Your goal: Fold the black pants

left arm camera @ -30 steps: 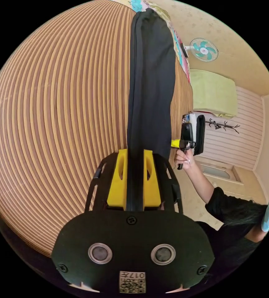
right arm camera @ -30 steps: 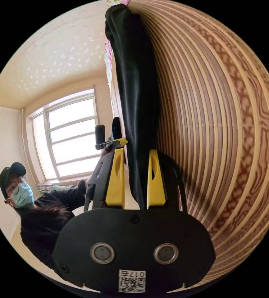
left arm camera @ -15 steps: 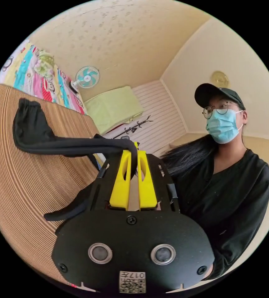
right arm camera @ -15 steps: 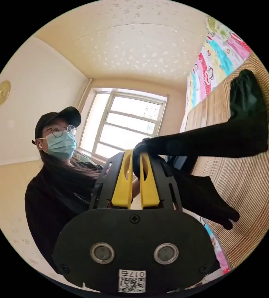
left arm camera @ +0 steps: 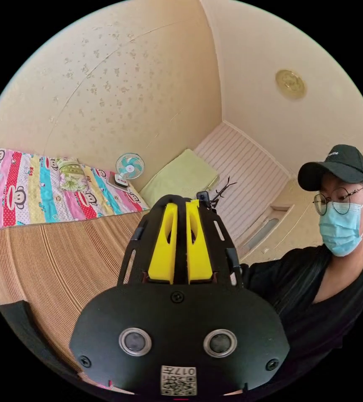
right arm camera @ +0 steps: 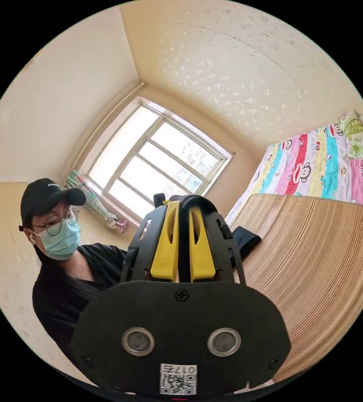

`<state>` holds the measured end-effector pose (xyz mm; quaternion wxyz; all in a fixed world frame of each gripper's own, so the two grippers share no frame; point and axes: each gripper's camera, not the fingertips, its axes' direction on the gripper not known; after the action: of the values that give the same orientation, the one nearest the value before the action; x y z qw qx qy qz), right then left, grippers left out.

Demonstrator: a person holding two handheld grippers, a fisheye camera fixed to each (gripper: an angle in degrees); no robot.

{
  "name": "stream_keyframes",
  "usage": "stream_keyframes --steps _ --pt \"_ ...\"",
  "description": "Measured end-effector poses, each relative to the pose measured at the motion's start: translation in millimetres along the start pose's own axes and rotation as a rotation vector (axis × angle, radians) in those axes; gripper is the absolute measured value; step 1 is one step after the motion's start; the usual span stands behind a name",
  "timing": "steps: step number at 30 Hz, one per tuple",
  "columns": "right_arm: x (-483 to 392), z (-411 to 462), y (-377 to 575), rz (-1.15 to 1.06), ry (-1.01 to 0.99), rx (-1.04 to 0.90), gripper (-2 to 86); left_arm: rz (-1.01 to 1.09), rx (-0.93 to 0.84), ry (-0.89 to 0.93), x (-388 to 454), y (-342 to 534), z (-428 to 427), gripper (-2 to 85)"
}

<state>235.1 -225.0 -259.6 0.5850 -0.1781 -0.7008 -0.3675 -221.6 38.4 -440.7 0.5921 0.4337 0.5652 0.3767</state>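
**Change since the earlier pictures.** Half a second ago the pants hung as a long band from both grippers to the far part of the mat. Now both views have tipped up toward the ceiling, and that band no longer runs out ahead of the jaws.

**Left gripper view.** A piece of the pants (left arm camera: 16,324) lies at the near left edge of the mat (left arm camera: 64,259). The left gripper (left arm camera: 181,205) has its jaws drawn close together, with a dark strip of cloth pinched between them and arched over their tips. The person (left arm camera: 315,284) stands at the right, by the near edge of the bed.

**Right gripper view.** The right gripper (right arm camera: 184,207) is in the same state, its jaws nearly together on black cloth that loops over the tips. Just right of it, a fold of the pants (right arm camera: 244,242) rests on the near edge of the mat (right arm camera: 324,259).

**Step in hand, as judged.** The held end is probably being carried over to make a lengthwise fold. To do it well:

- Keep both grips tight.
- Keep the two grippers level and evenly apart, so the held edge stays taut and straight.
- Lower the held edge squarely onto the layer below, then let go with both together.

A slack or skewed edge would likely give a crooked fold.
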Motion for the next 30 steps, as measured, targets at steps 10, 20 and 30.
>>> stream_keyframes --steps 10,20,30 --pt "132.0 114.7 93.2 0.137 0.357 -0.367 2.8 -0.216 -0.220 -0.246 -126.5 127.5 78.6 4.8" --pt "268.8 130.0 354.6 0.817 0.361 -0.240 13.3 -0.849 -0.441 -0.226 -244.0 358.6 98.6 13.6" --pt "365.0 222.5 274.1 0.688 0.380 -0.236 17.6 -0.792 -0.589 -0.177 -371.2 285.5 184.3 16.1"
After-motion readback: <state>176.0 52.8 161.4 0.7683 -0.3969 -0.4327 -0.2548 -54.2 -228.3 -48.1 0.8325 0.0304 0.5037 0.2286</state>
